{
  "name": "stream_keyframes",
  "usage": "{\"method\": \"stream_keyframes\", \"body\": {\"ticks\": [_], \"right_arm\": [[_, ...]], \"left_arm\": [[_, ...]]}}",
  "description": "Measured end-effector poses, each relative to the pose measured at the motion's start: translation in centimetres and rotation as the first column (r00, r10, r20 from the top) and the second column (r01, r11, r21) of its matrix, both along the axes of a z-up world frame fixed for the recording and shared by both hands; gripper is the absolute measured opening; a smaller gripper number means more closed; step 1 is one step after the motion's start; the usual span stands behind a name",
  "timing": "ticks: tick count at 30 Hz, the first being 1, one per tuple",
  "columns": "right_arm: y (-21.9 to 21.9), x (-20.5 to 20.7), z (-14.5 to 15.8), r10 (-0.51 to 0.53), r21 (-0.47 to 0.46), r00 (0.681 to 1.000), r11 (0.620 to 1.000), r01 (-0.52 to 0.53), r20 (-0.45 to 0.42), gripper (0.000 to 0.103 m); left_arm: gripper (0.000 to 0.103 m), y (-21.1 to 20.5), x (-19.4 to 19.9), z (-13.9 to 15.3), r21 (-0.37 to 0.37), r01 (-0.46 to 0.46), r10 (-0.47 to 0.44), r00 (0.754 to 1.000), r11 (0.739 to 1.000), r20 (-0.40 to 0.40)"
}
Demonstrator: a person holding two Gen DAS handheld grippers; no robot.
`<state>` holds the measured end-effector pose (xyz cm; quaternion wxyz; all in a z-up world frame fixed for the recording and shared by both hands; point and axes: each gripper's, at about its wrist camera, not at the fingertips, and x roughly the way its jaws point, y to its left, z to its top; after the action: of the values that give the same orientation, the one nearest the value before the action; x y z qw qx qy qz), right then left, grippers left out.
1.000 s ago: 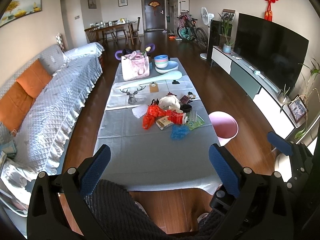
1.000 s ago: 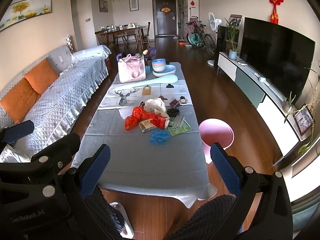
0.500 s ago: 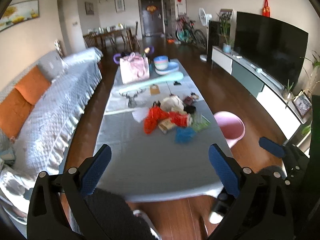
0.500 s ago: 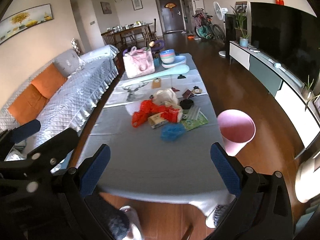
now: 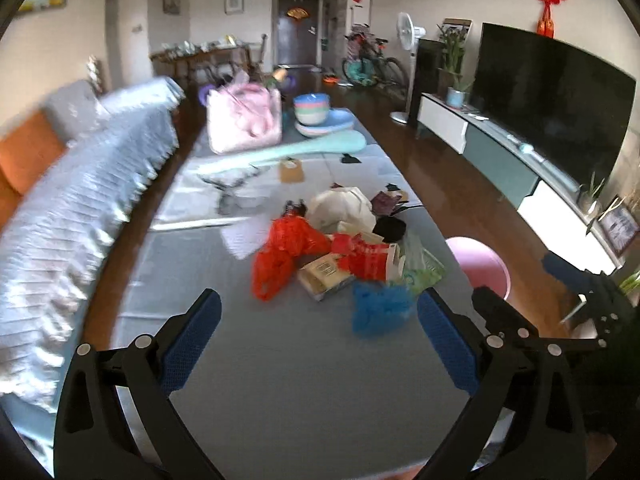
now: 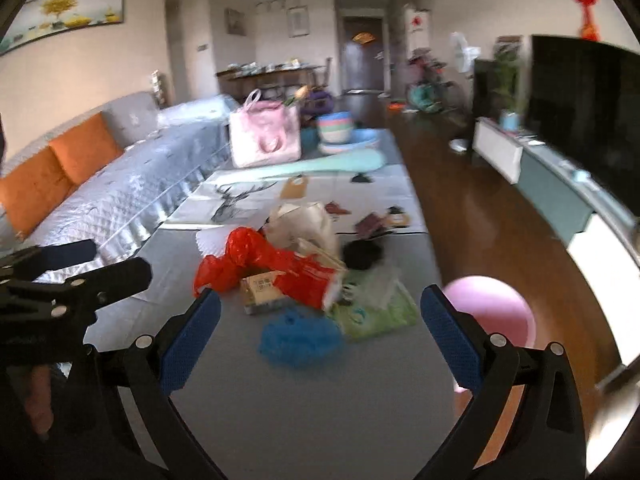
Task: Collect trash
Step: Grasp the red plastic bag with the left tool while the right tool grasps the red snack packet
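Because the trash pile [image 6: 304,276] sits in a loose heap in the middle of the long table [image 6: 304,408], things could easily be knocked about. If the blue crumpled wrapper [image 6: 300,338] at the near edge of the pile is pushed instead of pinched, it could be slid away, since it looks light. The red plastic bag [image 6: 240,258] could be snagged and other bits dragged along with it. The pink bin [image 6: 490,312] is stood on the floor just beside the table's right edge, so a piece could be dropped short of it and lost on the dark wood floor.

Nothing is held by the left gripper [image 5: 318,330] or the right gripper [image 6: 320,328]; both are spread wide above the bare near end of the table, well apart from the pile.

A grey cloth is laid over the table. Farther back, a pink bag [image 6: 266,136] and stacked bowls [image 6: 336,126] are seen. A grey sofa [image 6: 120,188] with orange cushions is set along the left, and a big black TV [image 5: 548,108] along the right. Much of the picture is blurred.
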<state>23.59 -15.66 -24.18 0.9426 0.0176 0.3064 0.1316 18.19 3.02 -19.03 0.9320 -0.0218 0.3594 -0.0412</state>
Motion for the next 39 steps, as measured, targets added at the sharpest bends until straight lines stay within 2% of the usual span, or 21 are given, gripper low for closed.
{"method": "stream_keyframes", "body": {"ticks": [2, 4, 6, 8, 9, 11, 13, 15, 16, 18, 19, 20, 21, 22, 24, 25, 26, 29, 34, 38, 39], "right_arm": [[-0.6, 2.1, -1.3, 0.032, 0.062, 0.999, 0.998, -0.033, 0.012, 0.098], [-1.0, 3.8, -2.9, 0.059, 0.109, 0.998, 0.992, -0.054, -0.038, 0.098], [-1.8, 6.0, -4.6, 0.090, 0.220, 0.989, 0.974, -0.062, -0.118, 0.098], [-2.0, 7.3, -5.4, 0.094, 0.252, 0.986, 0.966, -0.057, -0.137, 0.098], [-1.8, 8.1, -5.7, 0.084, 0.232, 0.986, 0.971, -0.049, -0.141, 0.098], [-1.6, 8.9, -6.6, 0.085, 0.252, 0.984, 0.967, -0.044, -0.155, 0.098], [-1.4, 9.6, -7.7, 0.089, 0.275, 0.978, 0.961, -0.035, -0.189, 0.098], [-0.7, 10.4, -8.8, 0.108, 0.264, 0.967, 0.964, -0.044, -0.231, 0.097], [-0.1, 10.7, -9.2, 0.121, 0.243, 0.962, 0.968, -0.060, -0.243, 0.095], [0.5, 11.0, -9.9, 0.137, 0.216, 0.955, 0.973, -0.080, -0.264, 0.080], [0.6, 11.2, -10.2, 0.142, 0.217, 0.952, 0.973, -0.083, -0.271, 0.078], [0.5, 11.4, -10.4, 0.140, 0.218, 0.951, 0.973, -0.080, -0.277, 0.072], [0.5, 11.6, -10.6, 0.137, 0.218, 0.949, 0.973, -0.076, -0.283, 0.063], [0.5, 11.7, -10.8, 0.133, 0.212, 0.947, 0.975, -0.071, -0.292, 0.058], [0.5, 12.0, -11.4, 0.116, 0.187, 0.940, 0.981, -0.057, -0.321, 0.038], [0.5, 12.1, -11.7, 0.114, 0.187, 0.934, 0.981, -0.051, -0.340, 0.032], [0.4, 12.2, -12.0, 0.112, 0.192, 0.927, 0.980, -0.044, -0.359, 0.018], [0.2, 12.4, -12.1, 0.122, 0.224, 0.919, 0.974, -0.038, -0.374, 0.012], [0.1, 12.0, -10.5, 0.121, 0.227, 0.939, 0.973, -0.047, -0.321, 0.010], [-0.3, 12.3, -10.5, 0.128, 0.258, 0.932, 0.965, -0.039, -0.338, 0.010], [-0.1, 12.3, -10.3, 0.123, 0.237, 0.934, 0.970, -0.043, -0.335, 0.010]], "left_arm": [[0.096, 1.0, 2.2, -1.5, -0.040, 0.016, -0.016, 1.000, 0.999, 0.000], [0.095, 2.0, 4.4, -3.2, -0.039, 0.009, -0.008, 1.000, 0.999, 0.019], [0.095, 2.5, 6.1, -5.1, 0.036, 0.017, -0.019, 0.998, 0.999, 0.062], [0.094, 2.9, 7.5, -7.2, 0.106, 0.029, -0.038, 0.996, 0.994, 0.085], [0.087, 3.4, 9.0, -8.7, 0.107, 0.036, -0.040, 0.999, 0.994, 0.035], [0.074, 4.3, 10.7, -10.0, 0.031, 0.042, -0.041, 0.998, 0.999, -0.040], [0.073, 5.3, 11.9, -11.2, -0.006, 0.015, -0.015, 0.997, 1.000, -0.081], [0.067, 5.9, 12.7, -12.2, -0.003, -0.004, 0.003, 0.994, 1.000, -0.106], [0.064, 6.1, 13.2, -12.6, -0.008, -0.018, 0.016, 0.992, 1.000, -0.126], [0.057, 6.6, 13.7, -13.4, -0.039, -0.024, 0.018, 0.988, 0.999, -0.152], [0.055, 6.7, 13.8, -13.7, -0.047, -0.018, 0.011, 0.988, 0.999, -0.156], [0.045, 6.6, 13.9, -13.9, -0.041, -0.015, 0.008, 0.987, 0.999, -0.162], [0.029, 6.4, 14.2, -14.2, -0.028, -0.009, 0.004, 0.985, 1.000, -0.171], [0.023, 6.4, 14.3, -14.4, -0.023, -0.004, 0.000, 0.985, 1.000, -0.175], [0.017, 6.3, 14.5, -14.6, -0.026, 0.010, -0.014, 0.983, 1.000, -0.180], [0.015, 6.4, 14.6, -14.7, -0.048, 0.021, -0.030, 0.982, 0.999, -0.189], [0.014, 6.5, 14.6, -14.8, -0.080, 0.031, -0.047, 0.978, 0.996, -0.201], [0.012, 6.8, 14.6, -14.9, -0.103, 0.025, -0.046, 0.977, 0.994, -0.210], [0.007, 7.7, 14.9, -14.5, -0.199, 0.013, -0.060, 0.972, 0.980, -0.227], [0.007, 7.1, 14.8, -14.2, -0.181, 0.031, -0.072, 0.972, 0.983, -0.223], [0.007, 7.1, 14.7, -14.2, -0.179, 0.031, -0.072, 0.971, 0.983, -0.228]]}}
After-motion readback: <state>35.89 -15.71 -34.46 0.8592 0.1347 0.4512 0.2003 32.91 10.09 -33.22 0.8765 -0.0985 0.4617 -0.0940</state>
